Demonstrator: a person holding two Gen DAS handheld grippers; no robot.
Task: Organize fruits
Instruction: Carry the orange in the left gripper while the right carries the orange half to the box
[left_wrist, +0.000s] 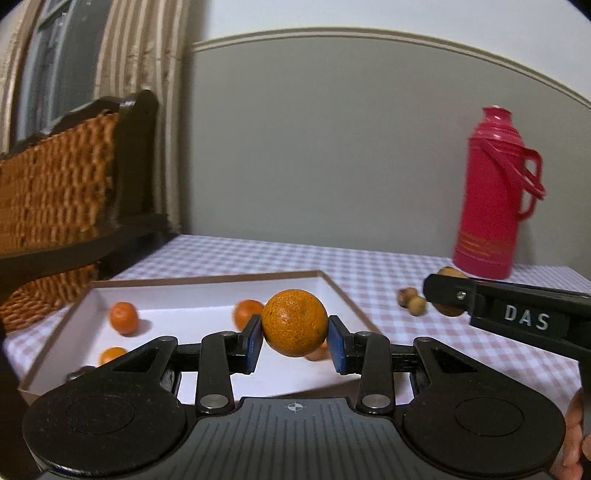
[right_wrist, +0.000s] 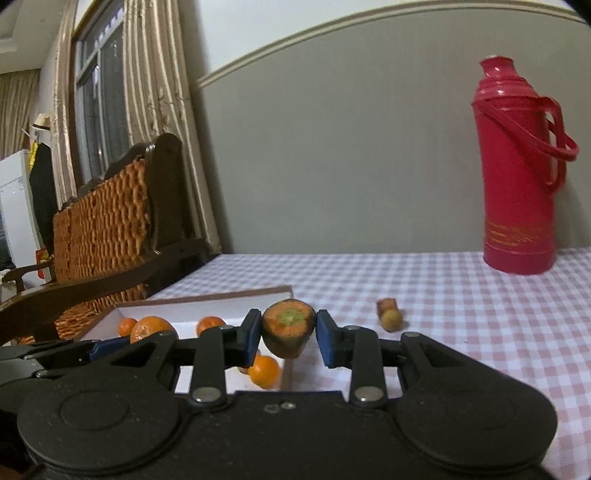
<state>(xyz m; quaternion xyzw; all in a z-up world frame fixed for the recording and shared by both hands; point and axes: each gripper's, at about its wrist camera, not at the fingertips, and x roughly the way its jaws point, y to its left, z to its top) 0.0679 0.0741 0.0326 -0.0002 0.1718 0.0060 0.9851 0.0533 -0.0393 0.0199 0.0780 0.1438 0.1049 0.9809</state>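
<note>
My left gripper (left_wrist: 294, 341) is shut on a large orange (left_wrist: 294, 322), held above the white cardboard tray (left_wrist: 207, 301). Several small oranges (left_wrist: 124, 317) lie in the tray. My right gripper (right_wrist: 289, 334) is shut on a carrot piece (right_wrist: 289, 328) with its cut top facing the camera, held above the tray's right edge (right_wrist: 207, 295). The right gripper also shows in the left wrist view (left_wrist: 448, 295), to the right of the tray. Two small brownish fruits (right_wrist: 390, 315) lie on the checked tablecloth, also seen in the left wrist view (left_wrist: 412, 301).
A red thermos flask (right_wrist: 519, 170) stands at the back right of the table (right_wrist: 461, 295), against the grey wall. A wicker-backed wooden chair (right_wrist: 107, 225) stands at the table's left side. Curtains hang behind it.
</note>
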